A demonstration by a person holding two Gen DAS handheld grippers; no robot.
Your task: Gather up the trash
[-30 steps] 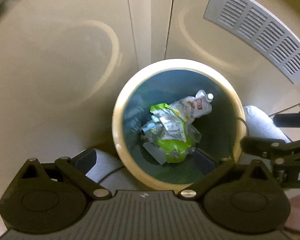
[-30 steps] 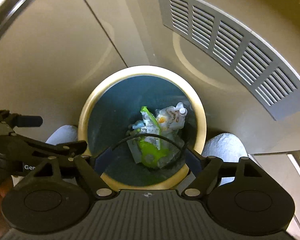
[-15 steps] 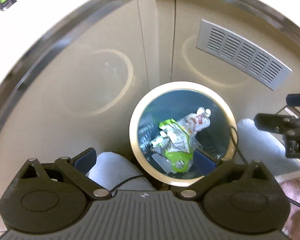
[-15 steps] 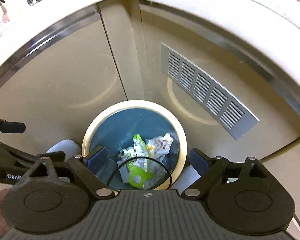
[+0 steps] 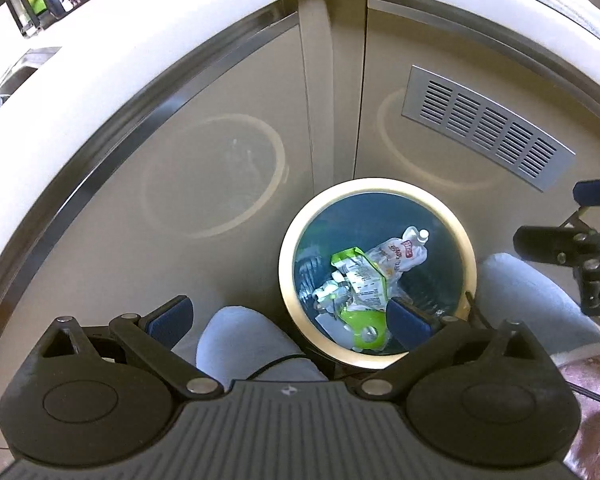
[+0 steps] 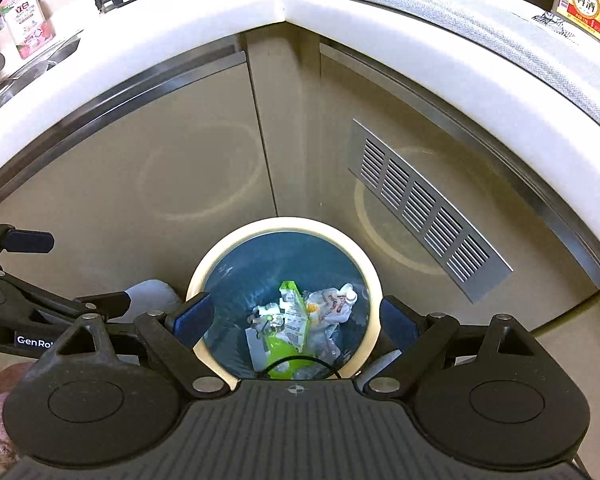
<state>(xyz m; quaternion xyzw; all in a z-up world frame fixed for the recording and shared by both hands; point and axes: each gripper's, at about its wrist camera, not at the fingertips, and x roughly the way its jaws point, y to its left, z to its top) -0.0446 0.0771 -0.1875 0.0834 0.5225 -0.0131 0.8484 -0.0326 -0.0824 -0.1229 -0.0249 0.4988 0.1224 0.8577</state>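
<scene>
A round bin with a cream rim and a blue inside stands on the floor in the cabinet corner. In it lie a green wrapper, a white spouted pouch and clear plastic scraps. My left gripper hangs open above the bin's near left side, nothing between its blue pads. My right gripper hovers open over the bin's mouth, also holding nothing. Each gripper shows at the edge of the other's view: the right one, the left one.
Beige cabinet doors meet in a corner behind the bin, with a metal vent grille on the right door. A white countertop edge runs above, bearing a soap bottle. Grey-clad knees flank the bin.
Both grippers have risen and drawn back from the bin, which now looks smaller and lower. The countertop edge and the things on it have come into view. The trash lies unmoved.
</scene>
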